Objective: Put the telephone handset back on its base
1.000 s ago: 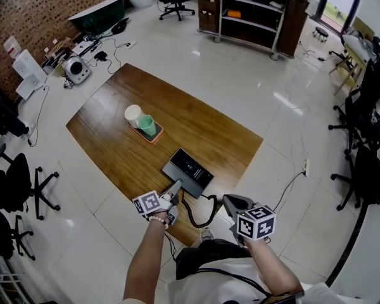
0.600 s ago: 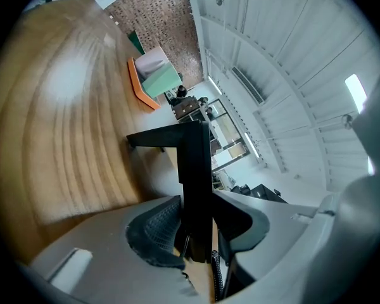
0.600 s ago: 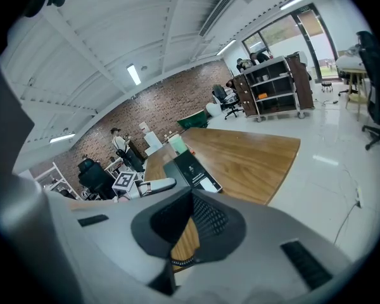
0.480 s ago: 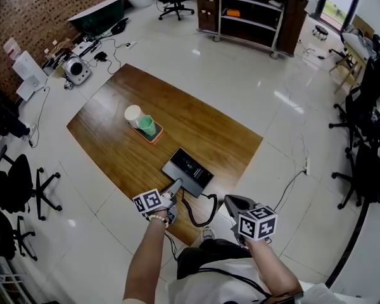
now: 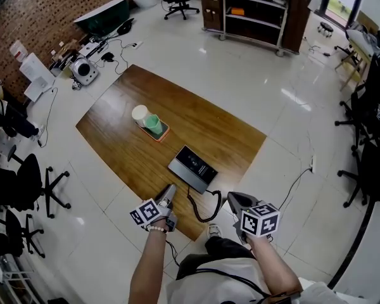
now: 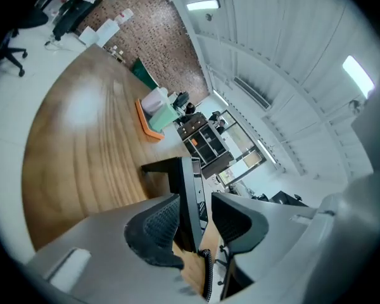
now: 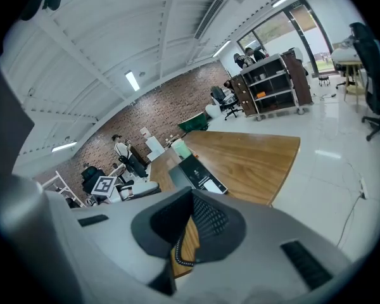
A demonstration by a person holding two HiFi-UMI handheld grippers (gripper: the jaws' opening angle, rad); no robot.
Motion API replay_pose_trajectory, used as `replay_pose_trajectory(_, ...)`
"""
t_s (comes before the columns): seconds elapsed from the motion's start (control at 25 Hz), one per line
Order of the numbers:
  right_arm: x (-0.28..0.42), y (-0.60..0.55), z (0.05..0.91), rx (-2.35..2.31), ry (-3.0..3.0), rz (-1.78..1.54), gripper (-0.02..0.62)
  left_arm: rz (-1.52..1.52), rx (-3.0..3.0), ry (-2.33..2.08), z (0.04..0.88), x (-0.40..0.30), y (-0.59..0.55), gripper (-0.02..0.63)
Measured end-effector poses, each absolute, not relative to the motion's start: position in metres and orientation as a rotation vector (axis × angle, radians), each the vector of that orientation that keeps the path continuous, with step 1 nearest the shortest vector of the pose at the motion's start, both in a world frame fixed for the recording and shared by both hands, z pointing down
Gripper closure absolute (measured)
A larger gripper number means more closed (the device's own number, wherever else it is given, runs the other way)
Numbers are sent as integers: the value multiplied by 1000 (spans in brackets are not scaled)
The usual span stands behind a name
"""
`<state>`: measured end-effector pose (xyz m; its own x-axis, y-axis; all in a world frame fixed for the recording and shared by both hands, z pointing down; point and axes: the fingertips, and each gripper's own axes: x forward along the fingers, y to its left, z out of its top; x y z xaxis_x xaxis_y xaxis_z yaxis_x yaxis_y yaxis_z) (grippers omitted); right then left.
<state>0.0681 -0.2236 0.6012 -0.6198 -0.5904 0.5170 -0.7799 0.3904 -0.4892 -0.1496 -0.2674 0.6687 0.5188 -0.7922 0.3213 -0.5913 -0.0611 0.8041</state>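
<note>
- The left gripper [image 5: 168, 189] has drawn back from the telephone [image 5: 192, 168] since the earlier frames. Its tips were at the phone's near long edge then; now a strip of bare wood shows between them.
- Its jaws have just been opening and now stand well apart, released. Its own view shows the phone edge-on through the gap, beyond the pads and not touched by them.
- The handset [image 5: 182, 177] seems to lie on the base, along the near long side.
- The phone sits close to the near edge of the table [image 5: 228, 132], not far from the near corner.
- The coiled cord [image 5: 206, 213] leaves the phone's near end and loops out over the table edge, between the two grippers.
- The right gripper [image 5: 232, 198] has kept its place, off the table just beyond the near corner. Its jaw tips meet, clenched on nothing; the cord shows beyond them.
- A tray [image 5: 163, 135] with a white cup [image 5: 139, 114] and a green cup [image 5: 153, 124] stands well apart from the phone, toward the far left.
- The wood to the right of the phone and beyond it is bare, and open floor [image 5: 240, 75] surrounds the table.
</note>
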Motion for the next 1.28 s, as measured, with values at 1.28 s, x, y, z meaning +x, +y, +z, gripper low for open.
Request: replay_pose_trajectory(1.28,-2,-36,571,1206,-2452,885,583,238,2082,-1474,574,-142,-20,606)
